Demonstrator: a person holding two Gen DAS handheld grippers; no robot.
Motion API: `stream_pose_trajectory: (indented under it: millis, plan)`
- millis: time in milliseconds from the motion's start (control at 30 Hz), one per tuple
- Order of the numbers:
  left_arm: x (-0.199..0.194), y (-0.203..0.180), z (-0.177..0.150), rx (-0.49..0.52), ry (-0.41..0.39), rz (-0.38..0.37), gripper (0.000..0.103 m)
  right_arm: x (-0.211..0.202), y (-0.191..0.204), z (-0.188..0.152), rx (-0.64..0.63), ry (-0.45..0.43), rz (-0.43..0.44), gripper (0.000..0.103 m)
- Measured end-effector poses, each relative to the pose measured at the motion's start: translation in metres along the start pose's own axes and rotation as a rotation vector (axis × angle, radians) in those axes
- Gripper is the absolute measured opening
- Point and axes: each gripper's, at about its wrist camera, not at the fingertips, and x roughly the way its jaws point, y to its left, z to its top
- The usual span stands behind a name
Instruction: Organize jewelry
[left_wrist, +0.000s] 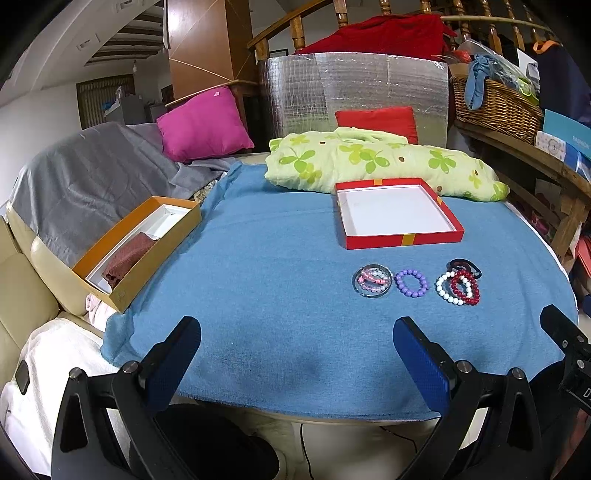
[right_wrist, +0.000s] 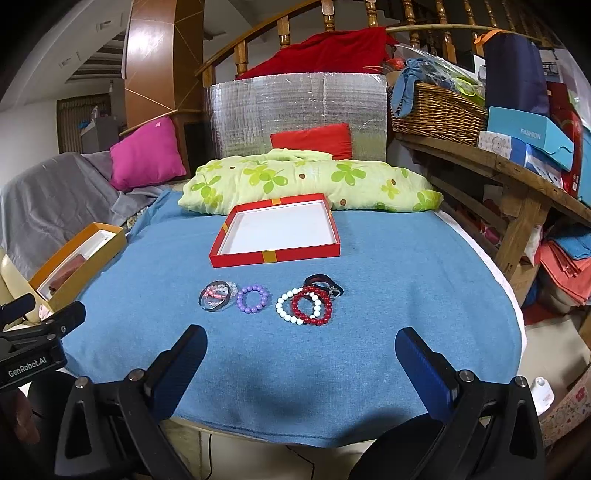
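Pink cushion (left_wrist: 205, 123), clover-print quilt (left_wrist: 376, 160), wicker basket (left_wrist: 496, 107) on shelf, foil panel (left_wrist: 354, 92) behind.

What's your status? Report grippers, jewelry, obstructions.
Left gripper and right gripper open, empty. Bracelets loose on blue cloth; red box empty. Nothing in the way.

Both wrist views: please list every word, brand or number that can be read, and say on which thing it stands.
"GenRobot.AI": white print on the left gripper's black body, in the right wrist view.
"FASHION": pale letters on the blue box on the wooden shelf.
"D": a cut-off letter on the right gripper's body; the rest is out of frame.
Other packaging print: too blurred to read.
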Motion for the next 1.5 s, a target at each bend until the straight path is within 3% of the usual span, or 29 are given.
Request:
stream_pose_trajectory:
  millis: [1033, 1167, 1400, 1500]
  plan:
    - [0.011, -0.003, -0.002, 0.035, 0.015, 0.001, 0.103, 0.007, 0.0, 0.0, 0.011, 0.006, 0.016, 0.103]
    - [0.028, -0.005, -0.002, 0.041, 0.051, -0.033, 0.103, 0.016, -0.006, 0.003, 0.012, 0.014, 0.022, 0.103]
    - [0.097, 0.0, -0.006, 0.016, 0.221, -0.184, 0.103, 0.064, -0.028, 0.012, -0.017, 0.094, 0.081, 0.103]
    - [0.125, -0.003, -0.007, 0.033, 0.277, -0.195, 0.103, 0.091, -0.04, 0.019, 0.0, 0.136, 0.118, 0.103]
